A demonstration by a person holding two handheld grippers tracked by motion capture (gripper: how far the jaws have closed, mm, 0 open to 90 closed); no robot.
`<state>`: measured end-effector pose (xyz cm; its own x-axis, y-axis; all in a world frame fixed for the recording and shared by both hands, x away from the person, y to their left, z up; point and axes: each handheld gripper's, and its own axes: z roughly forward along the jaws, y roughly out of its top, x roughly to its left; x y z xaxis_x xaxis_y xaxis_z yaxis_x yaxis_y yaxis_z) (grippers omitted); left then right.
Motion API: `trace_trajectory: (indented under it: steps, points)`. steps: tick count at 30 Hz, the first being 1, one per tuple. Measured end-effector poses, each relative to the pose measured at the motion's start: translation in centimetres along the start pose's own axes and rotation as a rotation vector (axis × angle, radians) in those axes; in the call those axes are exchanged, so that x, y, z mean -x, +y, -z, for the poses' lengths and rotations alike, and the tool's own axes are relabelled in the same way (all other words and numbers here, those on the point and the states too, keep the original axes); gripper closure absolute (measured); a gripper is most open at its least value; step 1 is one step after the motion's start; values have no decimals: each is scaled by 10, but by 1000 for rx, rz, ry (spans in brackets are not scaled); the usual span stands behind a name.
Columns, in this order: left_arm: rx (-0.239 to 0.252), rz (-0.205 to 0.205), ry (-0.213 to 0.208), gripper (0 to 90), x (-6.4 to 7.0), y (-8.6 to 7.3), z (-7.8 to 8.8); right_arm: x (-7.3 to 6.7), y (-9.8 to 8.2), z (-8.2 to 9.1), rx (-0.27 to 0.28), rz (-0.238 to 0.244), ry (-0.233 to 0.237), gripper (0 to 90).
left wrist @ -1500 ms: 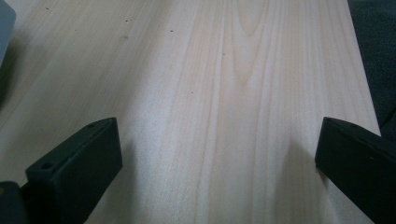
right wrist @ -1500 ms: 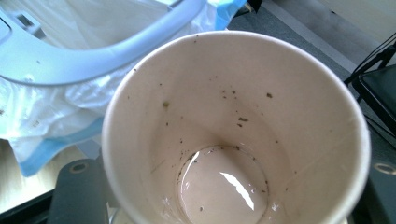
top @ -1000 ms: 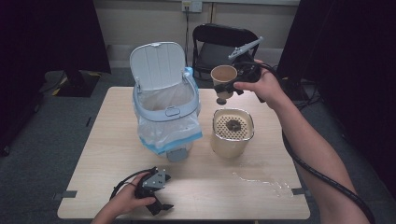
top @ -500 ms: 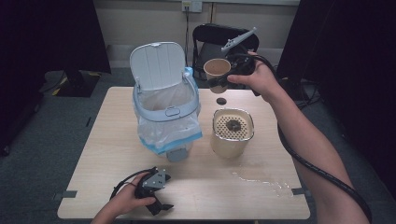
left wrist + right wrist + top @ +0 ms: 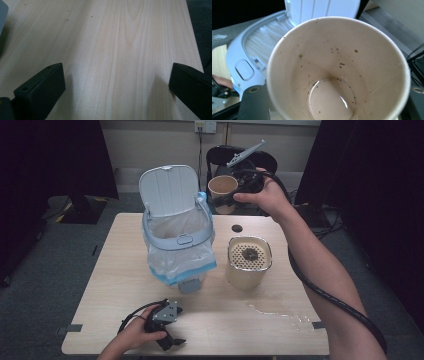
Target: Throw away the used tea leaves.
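Observation:
A brown paper cup hangs above the table's far edge, right of the open bin. My right gripper is shut on it, jaws on either side. In the right gripper view the cup is seen from above, with a little pale liquid and dark specks at its bottom and the bin's rim behind. Near the table's front edge rests my left gripper, held by a hand. Its jaws stand wide apart over bare wood, nothing between them.
A beige canister with a perforated strainer top stands right of the bin. A small dark round object lies behind it. A wet spill spreads at the front right. A black chair stands beyond the table.
My right gripper has carried the cup up and to the left, closer to the bin. The left gripper has stayed where it was.

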<state>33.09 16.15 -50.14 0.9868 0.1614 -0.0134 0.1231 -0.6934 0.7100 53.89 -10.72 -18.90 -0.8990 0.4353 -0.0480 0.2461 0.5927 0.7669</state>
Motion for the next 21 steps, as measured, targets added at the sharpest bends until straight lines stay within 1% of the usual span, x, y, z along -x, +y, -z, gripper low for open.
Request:
trace_trajectory:
  steps: [2, 8, 12, 21]
  points:
    - [0, 0, 0, 0, 0, 0, 0, -3, 6, -3, 3, 10, 6, 271]
    - [1, 1, -1, 0, 0, 0, 0, -9, 13, -9, 1, 26, 21, 271]
    - [0, 0, 0, 0, 0, 0, 0, -14, 18, -13, 18, 27, 38, 271]
    - [0, 0, 0, 0, 0, 0, 0, -26, 29, -25, 15, 54, 61, 271]
